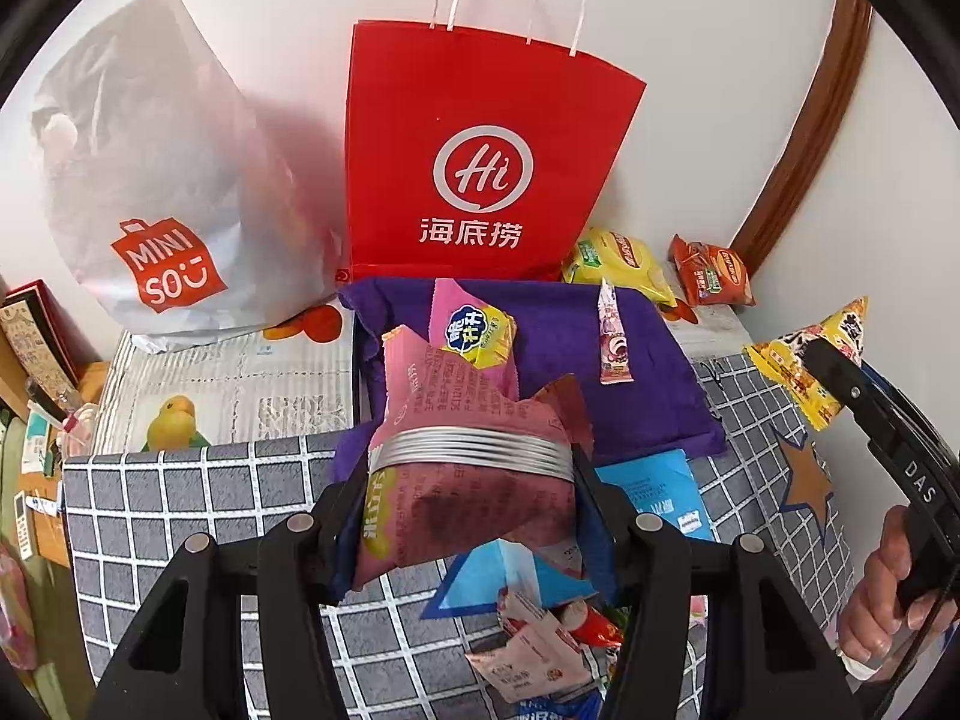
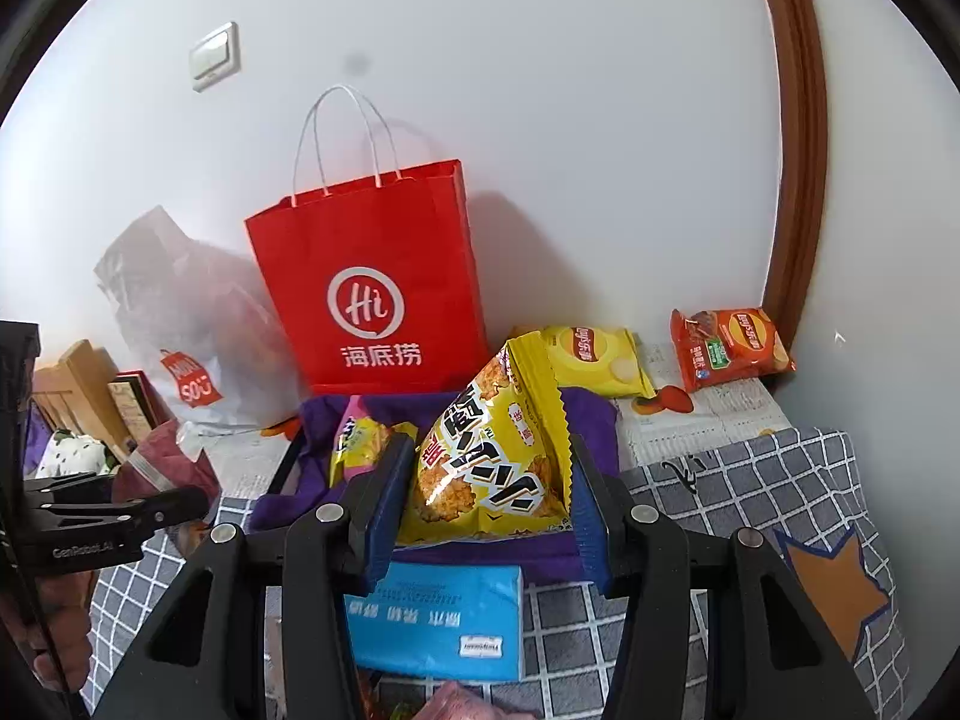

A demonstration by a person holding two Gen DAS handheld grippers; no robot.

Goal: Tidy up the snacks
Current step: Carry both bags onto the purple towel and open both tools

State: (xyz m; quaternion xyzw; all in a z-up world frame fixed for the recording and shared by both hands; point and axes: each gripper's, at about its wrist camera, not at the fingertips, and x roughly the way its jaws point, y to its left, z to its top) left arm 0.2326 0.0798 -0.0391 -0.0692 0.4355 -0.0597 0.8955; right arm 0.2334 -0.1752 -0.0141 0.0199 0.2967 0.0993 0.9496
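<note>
— Two bags stand against the wall: what's the biggest thing?
— A red paper bag (image 1: 480, 180), upright, beside a white plastic bag (image 1: 150, 180). In front of them a purple cloth (image 1: 630, 372) lies over a box.
— And the grippers?
— The left gripper (image 1: 468, 516) is clamped on a maroon snack pack (image 1: 468, 480), held above the checked cover (image 1: 180, 510). The right gripper (image 2: 489, 498) is closed around a yellow snack bag (image 2: 492, 468) over the purple cloth.
— Smaller things?
— A blue tissue pack (image 2: 438, 618) below, a yellow chip bag (image 2: 594, 360), an orange chip bag (image 2: 726, 348) by the wall, and a pink stick packet (image 1: 613, 336) on the cloth.
</note>
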